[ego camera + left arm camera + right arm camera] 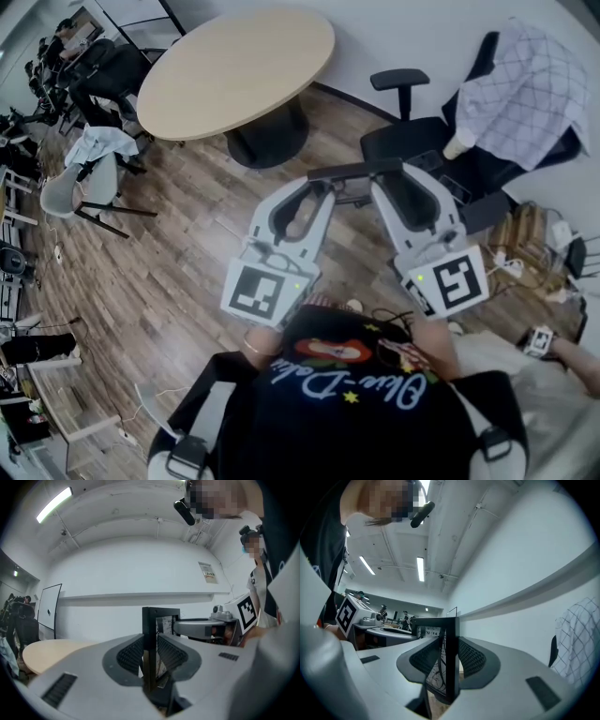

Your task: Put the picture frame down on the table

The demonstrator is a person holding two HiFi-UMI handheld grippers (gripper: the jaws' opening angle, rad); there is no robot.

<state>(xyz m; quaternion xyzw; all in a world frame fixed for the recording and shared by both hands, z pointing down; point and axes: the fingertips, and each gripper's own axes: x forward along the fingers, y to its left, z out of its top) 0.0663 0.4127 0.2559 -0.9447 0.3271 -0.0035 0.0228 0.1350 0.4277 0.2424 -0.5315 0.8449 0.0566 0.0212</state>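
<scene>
Closest to the head camera is my black printed shirt [347, 398], and just beyond it, at 12 o'clock, both grippers reach forward. My left gripper [317, 187] is clamped on the left end of the black picture frame [356, 171], its ribbed pads pressing both faces of the edge. My right gripper [386, 183] grips the right end the same way. I hold the frame in the air above the wooden floor [178, 272], well apart from the round wooden table [234, 66] at 11 o'clock. At 2 o'clock sits a black office chair [412, 141] with a checked cloth [534, 84] over its back.
</scene>
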